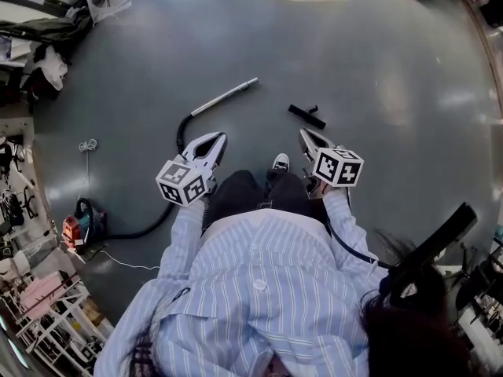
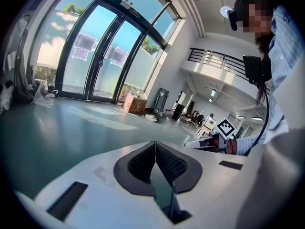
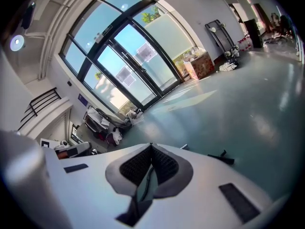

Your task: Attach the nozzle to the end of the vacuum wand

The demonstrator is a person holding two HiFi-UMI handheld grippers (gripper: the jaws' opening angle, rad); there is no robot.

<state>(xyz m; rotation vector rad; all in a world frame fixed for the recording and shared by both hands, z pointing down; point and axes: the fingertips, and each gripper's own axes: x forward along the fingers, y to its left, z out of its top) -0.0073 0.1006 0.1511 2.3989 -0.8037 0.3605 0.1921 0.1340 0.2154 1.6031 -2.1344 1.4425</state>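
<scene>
A silver vacuum wand (image 1: 224, 96) lies on the grey floor ahead of me, its black hose (image 1: 169, 210) curving back to a small vacuum body (image 1: 78, 225) at the left. The black nozzle (image 1: 306, 116) lies apart on the floor, right of the wand's tip; it also shows in the right gripper view, where the nozzle (image 3: 221, 157) sits beyond the jaws. My left gripper (image 1: 218, 139) is shut and empty, short of the hose bend. My right gripper (image 1: 303, 134) is shut and empty, just short of the nozzle. Both sets of pads meet with nothing between them.
My own shoe (image 1: 280, 162) stands between the grippers. A white cable (image 1: 87, 144) lies on the floor at the left. Shelving and clutter (image 1: 39, 289) line the left edge. Glass doors (image 2: 95, 56) and a cardboard box (image 2: 136, 103) stand far across the hall.
</scene>
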